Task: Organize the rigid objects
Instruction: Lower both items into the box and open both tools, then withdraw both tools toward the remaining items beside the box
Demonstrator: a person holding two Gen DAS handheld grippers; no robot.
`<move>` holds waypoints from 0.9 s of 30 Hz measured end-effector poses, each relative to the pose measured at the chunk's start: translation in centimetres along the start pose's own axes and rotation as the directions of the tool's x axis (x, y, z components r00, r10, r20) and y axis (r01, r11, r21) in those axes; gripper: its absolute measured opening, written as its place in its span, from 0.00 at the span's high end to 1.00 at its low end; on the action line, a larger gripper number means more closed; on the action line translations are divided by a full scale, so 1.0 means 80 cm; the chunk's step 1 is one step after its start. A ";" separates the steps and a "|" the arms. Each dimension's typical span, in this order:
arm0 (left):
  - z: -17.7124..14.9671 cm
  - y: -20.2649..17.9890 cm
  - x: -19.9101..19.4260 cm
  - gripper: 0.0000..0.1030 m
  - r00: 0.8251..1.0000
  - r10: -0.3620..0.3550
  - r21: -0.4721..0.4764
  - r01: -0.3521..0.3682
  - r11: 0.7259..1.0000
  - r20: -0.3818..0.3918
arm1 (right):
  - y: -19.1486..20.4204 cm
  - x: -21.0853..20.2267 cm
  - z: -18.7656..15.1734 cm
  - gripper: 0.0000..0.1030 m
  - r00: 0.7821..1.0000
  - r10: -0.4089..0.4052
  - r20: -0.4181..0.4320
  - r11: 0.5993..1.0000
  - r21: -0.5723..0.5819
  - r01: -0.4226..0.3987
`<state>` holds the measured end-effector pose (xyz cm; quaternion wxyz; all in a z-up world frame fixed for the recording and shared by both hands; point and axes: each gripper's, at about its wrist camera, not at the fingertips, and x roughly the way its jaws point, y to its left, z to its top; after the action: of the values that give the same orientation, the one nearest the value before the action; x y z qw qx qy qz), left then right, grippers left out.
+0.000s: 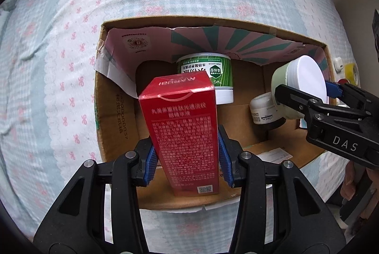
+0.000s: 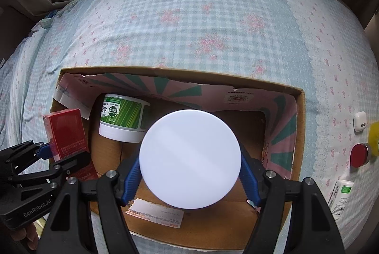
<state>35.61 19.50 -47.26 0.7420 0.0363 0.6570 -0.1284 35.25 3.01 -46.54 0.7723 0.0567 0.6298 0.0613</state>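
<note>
Red carton (image 1: 182, 128) sits clamped between my left gripper's (image 1: 187, 159) blue pads, over the cardboard box (image 1: 113, 111). My right gripper (image 2: 189, 179) grips a white-lidded jar (image 2: 189, 159) above the same box. Inside I see a green tub (image 1: 208, 78) and a small cream jar (image 1: 263, 109).

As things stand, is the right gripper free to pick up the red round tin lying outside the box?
Probably not: the right gripper is shut on the white-lidded jar over the cardboard box, while the red tin lies outside.
</note>
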 end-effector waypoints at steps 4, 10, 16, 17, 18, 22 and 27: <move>0.004 -0.012 -0.003 0.16 1.000 0.028 0.053 -0.028 0.998 0.010 | 0.002 0.014 0.006 0.34 0.999 0.020 -0.032 1.000 0.008 -0.019; 0.001 -0.009 -0.010 0.00 0.999 0.045 0.052 -0.047 0.998 0.026 | -0.011 0.023 -0.003 0.00 0.992 0.108 -0.068 0.992 0.067 -0.103; -0.011 -0.010 -0.015 0.00 0.998 0.057 0.050 -0.058 0.997 0.027 | -0.020 0.006 -0.010 0.00 0.996 0.078 -0.034 0.995 0.068 -0.075; -0.013 -0.010 -0.017 0.00 0.998 0.058 0.047 -0.059 0.997 0.029 | -0.021 0.003 -0.012 0.00 0.997 0.076 -0.032 0.995 0.069 -0.074; -0.015 -0.009 -0.018 0.00 0.998 0.057 0.045 -0.058 0.997 0.029 | -0.022 0.000 -0.014 0.00 0.997 0.074 -0.030 0.995 0.068 -0.072; -0.023 -0.007 -0.027 0.00 0.998 0.062 0.030 -0.063 0.998 0.031 | -0.022 -0.009 -0.022 0.00 0.997 0.068 -0.027 0.996 0.064 -0.066; -0.032 -0.003 -0.060 0.00 0.997 0.066 0.006 -0.066 0.998 0.051 | -0.023 -0.038 -0.033 0.00 0.997 0.073 0.010 0.994 0.080 -0.074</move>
<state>32.54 20.51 -42.84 0.7620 0.0576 0.6360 -0.1072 32.06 0.76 -44.44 0.7688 0.1112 0.6265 0.0639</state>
